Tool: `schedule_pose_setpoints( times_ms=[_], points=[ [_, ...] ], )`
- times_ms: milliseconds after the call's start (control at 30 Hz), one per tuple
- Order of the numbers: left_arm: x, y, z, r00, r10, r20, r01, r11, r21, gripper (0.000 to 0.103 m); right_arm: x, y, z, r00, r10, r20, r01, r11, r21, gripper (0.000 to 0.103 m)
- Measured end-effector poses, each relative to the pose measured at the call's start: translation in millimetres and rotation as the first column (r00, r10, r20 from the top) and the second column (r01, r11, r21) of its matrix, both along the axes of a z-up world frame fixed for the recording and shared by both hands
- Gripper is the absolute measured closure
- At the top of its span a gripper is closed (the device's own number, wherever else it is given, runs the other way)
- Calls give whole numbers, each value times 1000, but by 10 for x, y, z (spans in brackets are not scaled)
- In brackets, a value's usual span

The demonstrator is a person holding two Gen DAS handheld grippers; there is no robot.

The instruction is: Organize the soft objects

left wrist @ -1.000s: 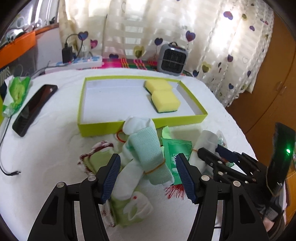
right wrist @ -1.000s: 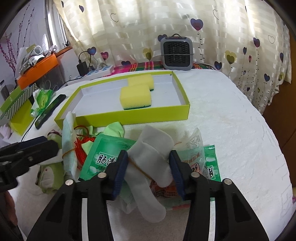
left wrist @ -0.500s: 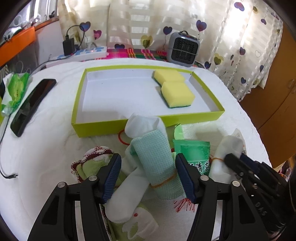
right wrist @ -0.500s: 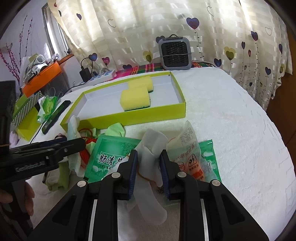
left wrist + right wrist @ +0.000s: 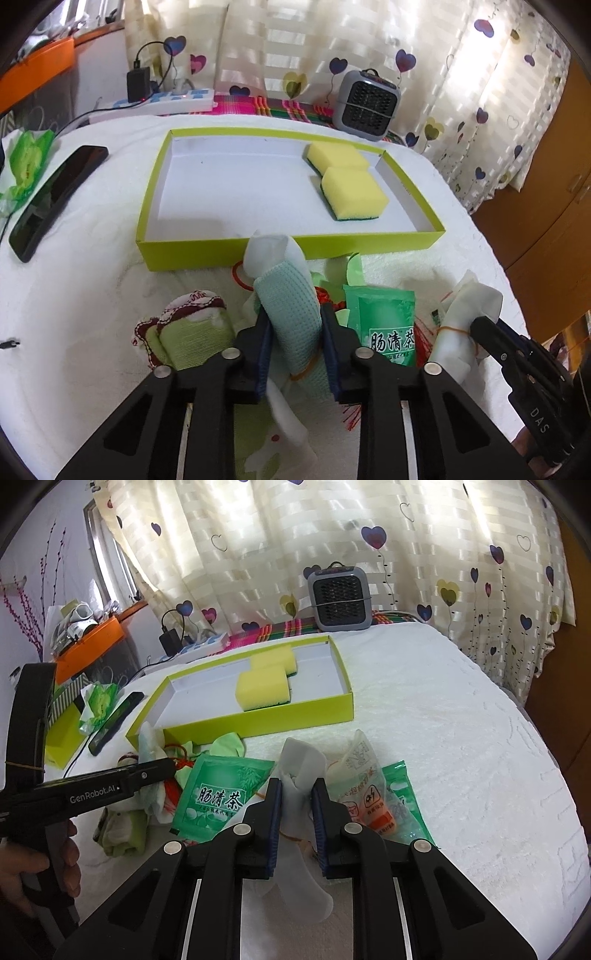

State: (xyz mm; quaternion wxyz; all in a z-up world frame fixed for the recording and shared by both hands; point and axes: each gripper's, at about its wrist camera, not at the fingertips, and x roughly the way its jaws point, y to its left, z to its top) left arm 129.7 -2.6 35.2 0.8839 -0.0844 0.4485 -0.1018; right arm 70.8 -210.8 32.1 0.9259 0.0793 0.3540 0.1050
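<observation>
The right gripper (image 5: 297,801) is squeezing a white sock (image 5: 301,775) near the camera, with a green tea packet (image 5: 218,797) lying left and a green tray (image 5: 258,722) sitting farther back.

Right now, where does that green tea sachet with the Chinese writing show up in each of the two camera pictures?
Left wrist view: the green tea sachet lies lower centre-right, just right of the left tool, which is shut on the mint cloth roll.
Right wrist view: the sachet lies lower centre-left, just left of the right tool.
Shared landmark: the lime-green tray behind it, holding two yellow sponges.
</observation>
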Motion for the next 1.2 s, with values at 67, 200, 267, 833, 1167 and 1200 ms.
schedule_pose_setpoints(
  times_ms=[67,200,267,833,1167,1200],
  points=[
    [-18,15,19,1000,2,7,-2,1000,-5,82,-12,-16,15,1000,-1,4,1,1000,5,86],
    [-72,32,89,999,1,37,0,1000,-9,82,-35,-39,52,1000,-6,15,5,1000,13,87],
    [-95,46,125,999,-10,49,12,999,-31,82,-50,-42,68,1000,-8,22,8,1000,15,87],
    [-255,197,529,990,-48,136,70,984,-166,83,-165,-121,326,995,-8,96,4,999,39,87],
    [-246,236,684,986,-59,159,89,978,-188,83,-126,-150,504,991,-5,131,0,999,41,87],
    [-239,240,700,985,-59,163,89,979,-185,83,-119,-148,521,991,-2,134,-3,999,42,87]
  ],
)
